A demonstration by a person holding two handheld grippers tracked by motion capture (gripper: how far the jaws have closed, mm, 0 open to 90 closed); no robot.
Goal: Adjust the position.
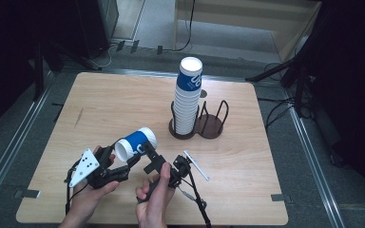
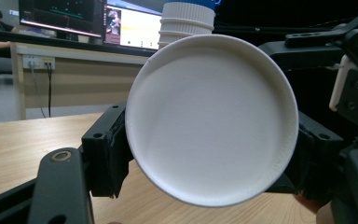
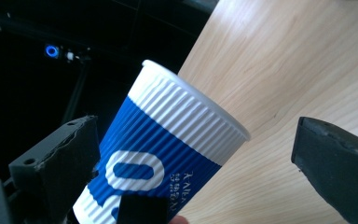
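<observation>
High view is showing the blue-and-white ribbed paper cup [image 1: 136, 144] lying tilted above the wooden tabletop [image 1: 100, 109], its long axis running from the open mouth at lower left to the base pointing up and right. Left hand-held gripper [image 1: 132, 161] is clamping it near the rim. Right hand-held gripper [image 1: 148, 159] is standing wide around the cup body, pads apart from it. Beyond, a tall stack of matching cups [image 1: 187, 97] is sitting in a dark wire holder [image 1: 209, 123]; a white stick [image 1: 196, 165] is lying nearby.

High view overhead, tool views close, all sharing the cup [image 1: 135, 143].
</observation>
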